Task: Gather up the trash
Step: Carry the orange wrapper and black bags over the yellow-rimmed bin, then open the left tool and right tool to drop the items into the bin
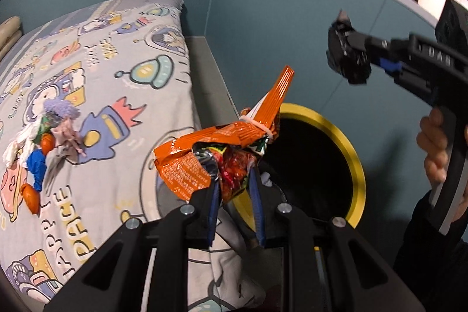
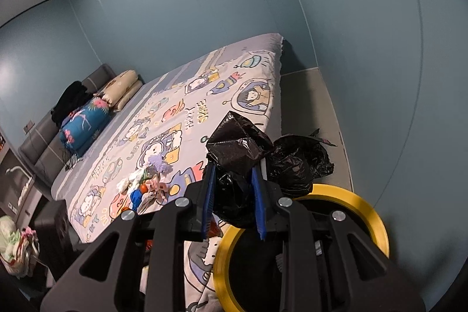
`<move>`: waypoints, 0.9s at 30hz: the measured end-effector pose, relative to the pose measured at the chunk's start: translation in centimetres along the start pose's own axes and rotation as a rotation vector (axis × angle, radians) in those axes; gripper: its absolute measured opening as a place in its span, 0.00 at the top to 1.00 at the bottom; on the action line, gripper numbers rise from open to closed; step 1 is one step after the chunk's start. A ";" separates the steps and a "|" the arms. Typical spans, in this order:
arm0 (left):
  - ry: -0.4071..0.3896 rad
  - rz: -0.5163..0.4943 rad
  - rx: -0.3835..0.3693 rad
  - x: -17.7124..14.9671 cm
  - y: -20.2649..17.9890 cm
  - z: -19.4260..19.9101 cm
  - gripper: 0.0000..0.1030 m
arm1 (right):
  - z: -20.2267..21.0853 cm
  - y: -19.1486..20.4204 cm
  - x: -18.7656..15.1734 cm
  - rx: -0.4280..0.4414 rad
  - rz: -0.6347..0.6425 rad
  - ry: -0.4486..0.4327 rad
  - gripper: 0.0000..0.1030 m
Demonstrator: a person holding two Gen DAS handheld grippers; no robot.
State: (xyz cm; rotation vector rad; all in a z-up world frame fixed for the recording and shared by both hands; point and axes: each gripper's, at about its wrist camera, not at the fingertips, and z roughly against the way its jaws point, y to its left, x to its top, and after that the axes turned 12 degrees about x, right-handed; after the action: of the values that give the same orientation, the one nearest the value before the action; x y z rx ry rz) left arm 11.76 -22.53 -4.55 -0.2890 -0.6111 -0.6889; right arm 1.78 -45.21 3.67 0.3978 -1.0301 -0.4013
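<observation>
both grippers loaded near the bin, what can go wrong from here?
1. The left gripper pinches only the lower end of the orange snack wrapper; most of it juts out sideways past the yellow-rimmed bin, so it may catch the rim or land on the bed.
2. The right gripper holds a black plastic bag that bulges beyond its fingers; loose film could cling on release.
3. Trash pile remains on the bed.

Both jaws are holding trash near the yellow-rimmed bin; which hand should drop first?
Probably the left gripper: its orange wrapper hangs at the yellow-rimmed bin opening. The right gripper, holding a black bag, looks higher and farther off.
</observation>
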 end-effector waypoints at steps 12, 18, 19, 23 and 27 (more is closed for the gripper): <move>0.094 -0.127 -0.055 -1.1 -5.2 -3.3 0.82 | 0.0 -3.7 -0.4 0.006 -0.099 0.020 0.78; 0.121 -0.142 -0.068 -1.5 -6.0 -3.8 0.81 | -0.7 -4.9 -0.7 0.012 -0.131 0.033 0.76; 0.125 -0.144 -0.073 -1.6 -6.1 -3.9 0.81 | -0.5 -5.3 -0.8 0.015 -0.133 0.033 0.76; 0.132 -0.150 -0.076 -1.5 -6.3 -4.2 0.81 | -0.4 -5.4 -0.9 0.027 -0.137 0.028 0.76; 0.129 -0.155 -0.095 -1.5 -6.5 -4.2 0.79 | -0.2 -5.7 -0.8 0.029 -0.149 0.023 0.75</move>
State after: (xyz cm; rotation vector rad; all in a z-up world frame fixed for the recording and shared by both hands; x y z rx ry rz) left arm 8.33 -28.44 -8.40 -0.2846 -0.4819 -0.8802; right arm 0.81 -49.65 0.20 0.5054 -0.9882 -0.5143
